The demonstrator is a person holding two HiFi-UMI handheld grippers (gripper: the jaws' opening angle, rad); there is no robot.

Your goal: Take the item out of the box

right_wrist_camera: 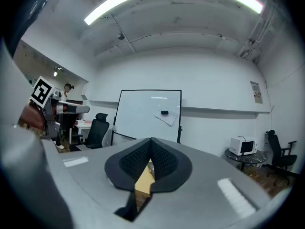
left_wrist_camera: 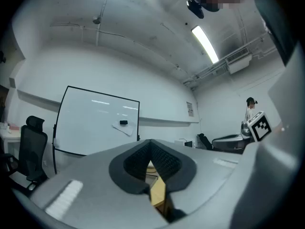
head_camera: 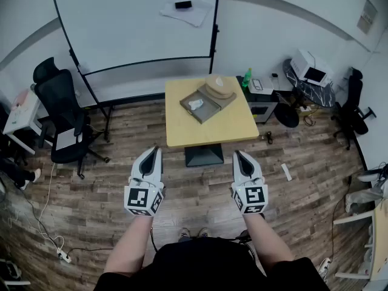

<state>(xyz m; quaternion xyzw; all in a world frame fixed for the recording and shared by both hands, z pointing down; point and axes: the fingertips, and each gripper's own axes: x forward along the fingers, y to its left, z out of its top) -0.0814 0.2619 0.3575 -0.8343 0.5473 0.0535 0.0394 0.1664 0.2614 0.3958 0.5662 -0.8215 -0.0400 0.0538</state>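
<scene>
The left tool (head_camera: 156,148) and right tool (head_camera: 238,153) are hovering over the wooden floor (head_camera: 200,187) at lower centre. Each is clenched tip to tip with nothing between its jaws, and the cubes (head_camera: 143,200) behind them are showing black-and-white square markers but no letters. The box (head_camera: 205,111) is sitting open on the yellow surface (head_camera: 212,132) at upper centre, well apart from both tools, with the white item (head_camera: 195,104) lying inside it. A notice (head_camera: 367,16) on the wall (head_camera: 285,23) at upper right is showing print too small to read.
</scene>
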